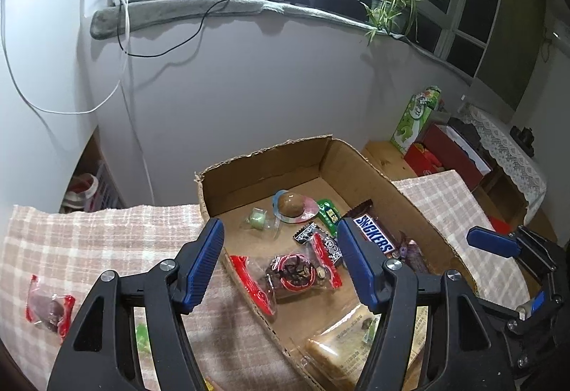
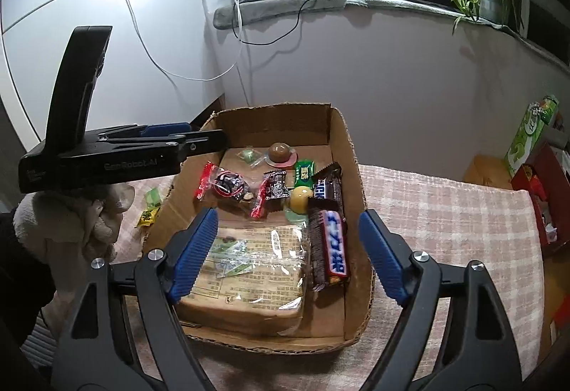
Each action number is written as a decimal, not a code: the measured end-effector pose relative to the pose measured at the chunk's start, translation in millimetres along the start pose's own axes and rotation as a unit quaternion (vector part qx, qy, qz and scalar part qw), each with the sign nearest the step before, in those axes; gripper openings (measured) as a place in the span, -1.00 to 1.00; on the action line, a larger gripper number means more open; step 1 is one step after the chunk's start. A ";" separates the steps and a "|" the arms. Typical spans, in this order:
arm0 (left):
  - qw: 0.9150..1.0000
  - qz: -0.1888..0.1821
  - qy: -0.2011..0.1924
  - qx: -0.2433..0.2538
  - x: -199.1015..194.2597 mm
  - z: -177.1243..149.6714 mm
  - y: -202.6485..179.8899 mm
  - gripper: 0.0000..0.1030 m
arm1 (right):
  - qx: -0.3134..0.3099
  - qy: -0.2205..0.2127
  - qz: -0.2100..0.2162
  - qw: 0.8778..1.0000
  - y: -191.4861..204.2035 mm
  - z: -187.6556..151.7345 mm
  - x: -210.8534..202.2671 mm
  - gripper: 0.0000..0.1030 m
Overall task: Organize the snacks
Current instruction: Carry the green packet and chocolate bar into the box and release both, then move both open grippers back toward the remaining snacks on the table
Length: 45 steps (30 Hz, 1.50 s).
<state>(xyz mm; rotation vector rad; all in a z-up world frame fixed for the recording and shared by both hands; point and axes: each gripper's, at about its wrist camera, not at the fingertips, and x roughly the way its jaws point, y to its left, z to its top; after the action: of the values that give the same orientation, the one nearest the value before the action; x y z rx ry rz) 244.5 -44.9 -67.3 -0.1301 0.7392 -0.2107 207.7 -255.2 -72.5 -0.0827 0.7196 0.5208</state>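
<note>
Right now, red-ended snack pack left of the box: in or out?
Out. The red-ended pack lies on the checked cloth, apart from the cardboard box; neither gripper touches it.

Wrapped snacks (image 2: 270, 191) (mixed) in cardboard box (image 2: 352, 155)

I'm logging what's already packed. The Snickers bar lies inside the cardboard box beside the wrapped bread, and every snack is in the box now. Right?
Not every snack. The left wrist view shows a red-ended packet still on the checked cloth, outside the cardboard box. The Snickers bar does lie beside the wrapped bread.
</note>
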 end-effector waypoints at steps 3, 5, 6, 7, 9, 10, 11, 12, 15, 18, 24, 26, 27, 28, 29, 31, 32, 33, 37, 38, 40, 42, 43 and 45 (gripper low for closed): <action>1.000 -0.001 -0.002 0.001 -3.2 -0.2 0.6 0.28 | 0.001 0.001 0.000 1.000 1.5 0.0 -1.2 0.63; 1.000 0.000 -0.005 -0.001 -6.8 -0.6 2.0 0.28 | 0.001 0.000 0.000 1.000 2.4 0.2 -2.5 0.63; 1.000 -0.001 -0.007 -0.003 -9.1 -1.0 3.1 0.28 | 0.000 0.000 -0.001 1.000 3.3 0.2 -3.4 0.63; 1.000 -0.001 -0.008 -0.004 -11.4 -1.3 4.1 0.28 | 0.000 0.000 -0.001 1.000 4.8 -0.1 -4.7 0.63; 1.000 -0.001 -0.013 -0.006 -17.6 -1.9 6.6 0.28 | -0.002 -0.002 -0.002 1.000 7.0 -0.1 -7.6 0.63; 1.000 0.000 -0.014 -0.006 -20.7 -2.3 7.7 0.28 | -0.002 -0.003 -0.001 1.000 8.4 -0.1 -8.9 0.63; 1.000 0.000 -0.017 -0.006 -25.2 -3.1 9.3 0.28 | -0.002 -0.003 -0.001 1.000 10.9 0.1 -10.6 0.63; 1.000 0.001 -0.018 -0.006 -28.2 -3.8 10.2 0.28 | -0.003 -0.005 0.000 1.000 12.9 -0.1 -12.3 0.63; 1.000 0.004 -0.024 -0.008 -40.3 -6.1 14.6 0.28 | -0.006 -0.009 0.003 1.000 21.8 -1.0 -18.4 0.63; 0.999 0.007 -0.033 -0.014 -54.2 -9.2 21.6 0.28 | -0.011 -0.014 0.010 1.000 33.0 -1.4 -25.4 0.63; 0.998 0.017 -0.048 -0.027 -83.1 -20.4 40.0 0.28 | -0.028 -0.023 0.034 0.999 62.8 -2.6 -34.9 0.63; 0.998 0.022 -0.049 -0.029 -90.8 -24.3 47.5 0.28 | -0.040 -0.024 0.043 0.998 77.7 -3.4 -36.2 0.63; 0.998 0.025 -0.051 -0.031 -95.2 -27.0 52.1 0.28 | -0.044 -0.023 0.046 0.998 83.3 -3.7 -35.8 0.63; 0.998 0.028 -0.052 -0.034 -98.8 -29.0 55.8 0.28 | -0.048 -0.022 0.050 0.997 89.5 -4.1 -35.8 0.63; 0.997 0.031 -0.054 -0.038 -103.2 -31.0 60.9 0.28 | -0.053 -0.022 0.056 0.997 96.6 -4.4 -35.3 0.63; 0.997 0.036 -0.058 -0.046 -111.1 -35.4 71.1 0.28 | -0.060 -0.020 0.066 0.996 107.6 -4.9 -33.3 0.63; 0.996 0.040 -0.060 -0.050 -115.8 -37.5 77.4 0.28 | -0.063 -0.018 0.072 0.995 114.5 -5.4 -31.9 0.63; 0.996 0.043 -0.062 -0.053 -118.8 -39.2 81.2 0.28 | -0.067 -0.015 0.077 0.995 121.9 -5.9 -29.9 0.63; 0.994 0.052 -0.066 -0.069 -130.3 -47.0 100.5 0.28 | -0.077 -0.006 0.095 0.992 146.2 -9.2 -21.6 0.63; 0.994 0.054 -0.067 -0.073 -132.4 -49.0 105.6 0.28 | -0.079 -0.002 0.099 0.992 153.5 -10.4 -17.5 0.63; 0.993 0.057 -0.068 -0.081 -136.1 -54.3 116.2 0.28 | -0.081 0.004 0.103 0.991 162.5 -13.2 -11.9 0.63; 0.992 0.058 -0.068 -0.086 -138.2 -58.7 123.9 0.28 | -0.081 0.011 0.107 0.991 173.1 -16.0 -3.7 0.63; 0.992 0.059 -0.067 -0.088 -138.5 -60.5 127.8 0.28 | -0.080 0.015 0.110 0.991 177.2 -17.2 0.4 0.63; 0.991 0.060 -0.066 -0.095 -139.6 -64.8 137.3 0.28 | -0.079 0.022 0.106 0.991 185.2 -19.2 11.0 0.63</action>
<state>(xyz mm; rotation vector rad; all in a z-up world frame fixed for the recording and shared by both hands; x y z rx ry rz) 119.9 118.5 -49.8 -0.2777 0.6317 -0.0151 113.6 -94.1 -75.0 -0.1669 0.7342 0.7817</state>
